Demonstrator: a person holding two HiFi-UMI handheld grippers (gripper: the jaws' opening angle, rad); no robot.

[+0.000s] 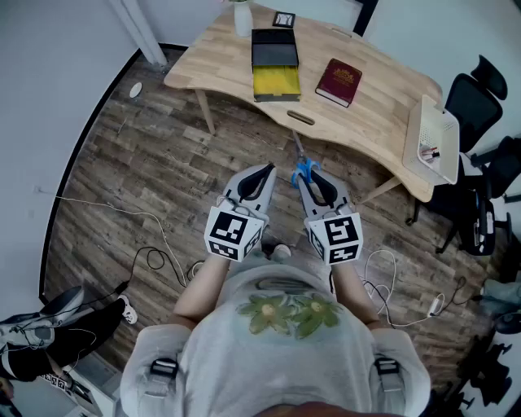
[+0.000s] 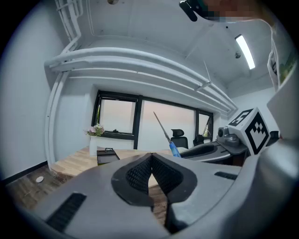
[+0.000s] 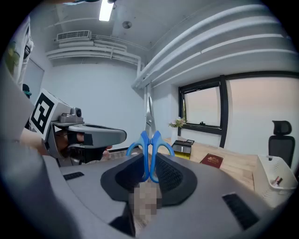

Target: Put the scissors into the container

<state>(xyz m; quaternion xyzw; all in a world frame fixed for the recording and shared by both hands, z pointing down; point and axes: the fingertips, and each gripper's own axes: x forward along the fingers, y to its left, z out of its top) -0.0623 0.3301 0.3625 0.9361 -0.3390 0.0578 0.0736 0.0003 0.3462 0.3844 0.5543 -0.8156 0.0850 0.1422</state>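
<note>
Right hand-held gripper [image 3: 150, 161]: its 2 jaws are closed on the scissors [image 3: 150, 140], with the dark pads pressing the blue handle loops from both sides. The blades are shut and project beyond the jaw tips, pointing forward and upward. The grip looks square, with the scissors in line with the jaws.

Left hand-held gripper [image 2: 152, 156]: its jaw tips meet and nothing is between the pads. It carries no load.

In the head view both units are held side by side in front of the person, the left [image 1: 264, 175] just beside the right [image 1: 309, 177]. Both hang above the wood-patterned floor [image 1: 163, 147] and point toward the worktop [image 1: 383, 89]. The scissors are in the air, short of the near edge of the worktop, and clear of everything on it.

Items on the worktop:
- 1 black and yellow container [image 1: 275, 61] toward the far left, well apart from the scissors.
- 1 red book [image 1: 339, 81], lying flat near the right of that container.
- 1 white vase [image 1: 242, 18] at the far edge, behind the container.
- 1 white basket [image 1: 431, 138] at the right end; it holds small items too small to identify.

A black office chair [image 1: 476, 98] stands beyond the right end. Loose cables [image 1: 155, 256] lie on the floor beside the person.
</note>
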